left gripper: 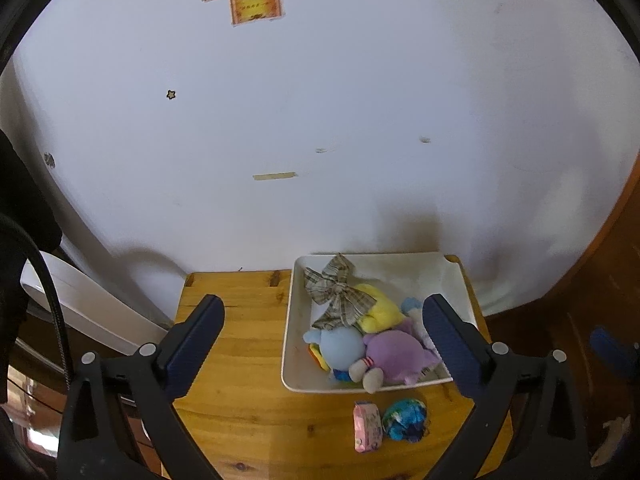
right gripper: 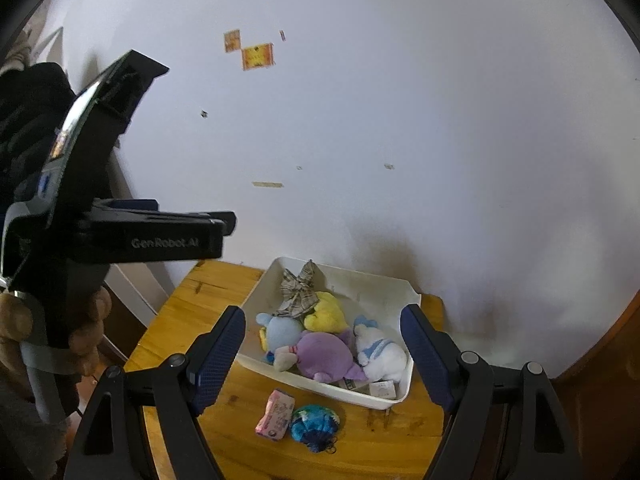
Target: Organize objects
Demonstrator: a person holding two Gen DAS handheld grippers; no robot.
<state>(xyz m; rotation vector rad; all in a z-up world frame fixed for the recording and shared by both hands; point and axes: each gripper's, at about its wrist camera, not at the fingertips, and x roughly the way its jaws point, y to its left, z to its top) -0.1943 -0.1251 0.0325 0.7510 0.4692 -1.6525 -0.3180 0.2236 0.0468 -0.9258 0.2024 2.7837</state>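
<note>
A big white wall [left gripper: 320, 120] is standing at the far side. A wooden table [left gripper: 240, 360] is sitting against it. A white bin [left gripper: 296, 304] is resting on the right part of the table, touching the wall. Soft toys are lying piled in the bin: a purple toy [left gripper: 396, 354], a light blue toy [left gripper: 342, 348], a yellow toy [left gripper: 378, 306] and a white toy [right gripper: 380, 354]. A checked bow [left gripper: 338, 292] is lying on top at the far side. On the table just near the bin, a pink packet [left gripper: 366, 426] and a blue ball [left gripper: 406, 419] are lying side by side.

The left gripper [left gripper: 324, 344] is hanging over the table with its fingers wide apart, holding nothing. The right gripper [right gripper: 322, 354] is hanging over the bin, fingers apart and empty too.
</note>
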